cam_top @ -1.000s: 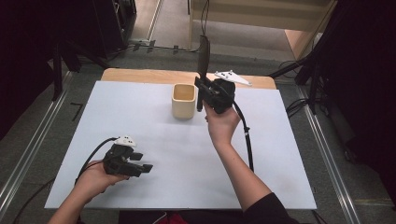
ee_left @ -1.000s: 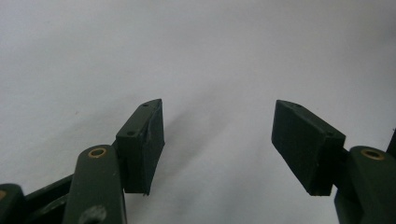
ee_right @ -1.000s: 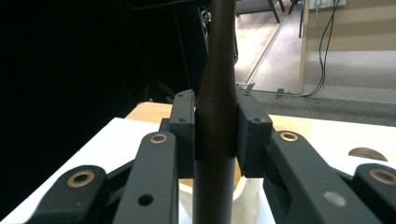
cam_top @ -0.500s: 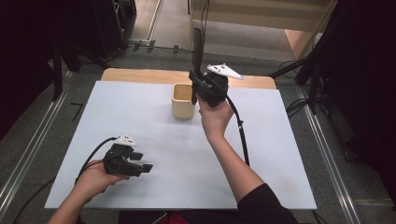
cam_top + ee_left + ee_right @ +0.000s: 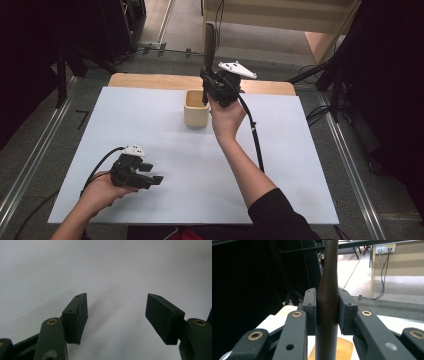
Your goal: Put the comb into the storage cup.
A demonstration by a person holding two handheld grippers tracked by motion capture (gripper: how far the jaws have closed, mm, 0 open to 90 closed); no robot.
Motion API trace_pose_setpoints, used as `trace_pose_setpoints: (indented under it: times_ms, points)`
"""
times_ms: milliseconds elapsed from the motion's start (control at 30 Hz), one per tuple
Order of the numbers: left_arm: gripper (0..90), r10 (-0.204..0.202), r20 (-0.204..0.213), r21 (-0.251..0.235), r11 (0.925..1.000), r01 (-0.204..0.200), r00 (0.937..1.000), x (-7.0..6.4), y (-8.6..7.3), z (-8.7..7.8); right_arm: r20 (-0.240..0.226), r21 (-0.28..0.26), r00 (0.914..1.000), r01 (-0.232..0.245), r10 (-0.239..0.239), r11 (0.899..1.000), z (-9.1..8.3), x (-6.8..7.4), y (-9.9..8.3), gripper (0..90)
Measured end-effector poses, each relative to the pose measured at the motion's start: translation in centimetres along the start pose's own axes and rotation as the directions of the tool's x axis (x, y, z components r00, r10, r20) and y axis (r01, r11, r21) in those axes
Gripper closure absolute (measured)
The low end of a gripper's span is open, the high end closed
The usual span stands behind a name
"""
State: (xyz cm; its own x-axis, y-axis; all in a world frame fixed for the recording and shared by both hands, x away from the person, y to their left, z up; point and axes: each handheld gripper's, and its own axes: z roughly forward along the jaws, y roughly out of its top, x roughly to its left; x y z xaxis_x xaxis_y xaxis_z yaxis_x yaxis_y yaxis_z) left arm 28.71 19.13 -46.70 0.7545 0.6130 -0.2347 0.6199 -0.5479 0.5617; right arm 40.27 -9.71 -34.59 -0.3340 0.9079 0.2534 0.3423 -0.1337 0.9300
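High view overhead, facing forward, tool views close, sharing white table (image 5: 300, 165)

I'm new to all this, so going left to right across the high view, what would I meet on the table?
Left hand-held gripper, open over the white table → beige cup → right hand-held gripper, raised and clamping a dark upright tool.

Dim, soft-focus frames (dark surroundings)

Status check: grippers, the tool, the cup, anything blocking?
Right gripper shut on dark tool, held upright over cup. Left gripper open, low over the table, holding nothing. Nothing blocking the cup.
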Motion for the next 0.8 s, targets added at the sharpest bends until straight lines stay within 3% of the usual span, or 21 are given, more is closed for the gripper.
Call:
trace_pose_setpoints:
  times_ms: [800]
  points:
    - [35.5, 0.007, 0.014, 0.002, 1.0000, -0.007, 0.9999, -0.1, 0.0, 0.0, 0.045, 0.031, 0.9990, 0.002, -0.003, 1.000, 3.5, -0.4, -0.1, 69.9]
